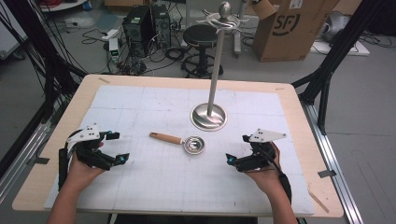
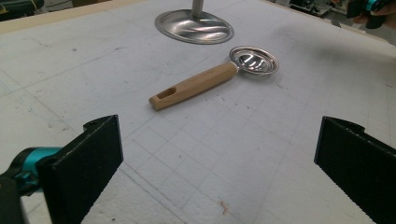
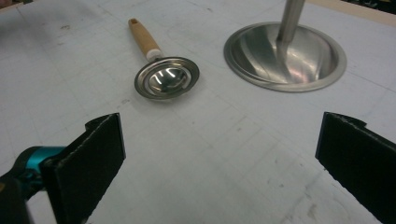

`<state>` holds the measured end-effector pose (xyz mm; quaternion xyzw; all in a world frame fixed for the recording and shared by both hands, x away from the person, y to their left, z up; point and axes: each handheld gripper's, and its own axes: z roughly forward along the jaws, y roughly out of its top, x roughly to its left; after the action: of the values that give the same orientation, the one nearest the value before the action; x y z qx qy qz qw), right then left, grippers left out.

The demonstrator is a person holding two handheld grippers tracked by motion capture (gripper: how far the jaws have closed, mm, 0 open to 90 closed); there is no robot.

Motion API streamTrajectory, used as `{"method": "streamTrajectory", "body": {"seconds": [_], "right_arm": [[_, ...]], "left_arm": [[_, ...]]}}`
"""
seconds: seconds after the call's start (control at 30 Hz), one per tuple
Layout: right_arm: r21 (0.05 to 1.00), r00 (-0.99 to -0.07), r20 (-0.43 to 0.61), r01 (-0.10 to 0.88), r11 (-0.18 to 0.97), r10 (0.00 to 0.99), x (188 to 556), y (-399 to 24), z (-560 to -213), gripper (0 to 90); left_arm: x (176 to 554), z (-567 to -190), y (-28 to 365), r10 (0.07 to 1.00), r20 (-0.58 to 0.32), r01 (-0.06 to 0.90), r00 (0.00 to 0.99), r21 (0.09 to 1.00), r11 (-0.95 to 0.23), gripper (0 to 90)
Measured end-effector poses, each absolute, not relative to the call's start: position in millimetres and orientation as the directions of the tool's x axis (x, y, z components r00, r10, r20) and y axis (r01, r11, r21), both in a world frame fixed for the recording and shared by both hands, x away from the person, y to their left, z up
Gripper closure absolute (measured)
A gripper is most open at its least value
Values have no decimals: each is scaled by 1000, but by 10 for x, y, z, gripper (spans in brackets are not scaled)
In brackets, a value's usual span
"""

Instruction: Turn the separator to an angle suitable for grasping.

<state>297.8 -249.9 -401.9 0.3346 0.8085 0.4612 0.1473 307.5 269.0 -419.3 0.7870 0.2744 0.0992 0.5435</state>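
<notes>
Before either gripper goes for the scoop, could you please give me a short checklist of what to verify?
1. Left gripper open and empty: ok, jaws stand wide apart.
2. Right gripper open and empty: ok, jaws wide apart.
3. Scoop lies flat on the mat, bowl up: ok.
4. Wooden handle free to grasp, nothing touching it: ok.
5. Scoop apart from the stand's base: ok, a gap shows between them.
6. Hooks at the top of the stand free: cannot tell, too small.
</notes>
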Motion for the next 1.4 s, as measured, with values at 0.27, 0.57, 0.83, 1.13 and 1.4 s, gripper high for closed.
{"method": "streamTrajectory", "body": {"seconds": [0.27, 0.57, 0.83, 1.13, 1.4], "right_arm": [[827, -757, 56, 401, 394, 651, 3114, -2247, -3913, 4], [799, -780, 37, 398, 451, 624, 3233, -2047, -3773, 4], [790, -789, 31, 396, 468, 614, 3335, -1900, -3685, 5], [751, -802, 15, 404, 523, 598, 3513, -1677, -3680, 5], [721, -808, 16, 418, 553, 589, 3638, -1518, -3702, 5]], "left_arm": [[3070, -4181, 2707, 527, -148, 318, 837, 915, -248, 17], [3065, -4177, 2702, 520, -152, 318, 841, 915, -247, 17], [3065, -4177, 2703, 518, -155, 318, 841, 916, -243, 17], [3066, -4177, 2690, 512, -153, 316, 845, 915, -249, 17], [3064, -4175, 2687, 513, -149, 315, 845, 915, -253, 17]]}}
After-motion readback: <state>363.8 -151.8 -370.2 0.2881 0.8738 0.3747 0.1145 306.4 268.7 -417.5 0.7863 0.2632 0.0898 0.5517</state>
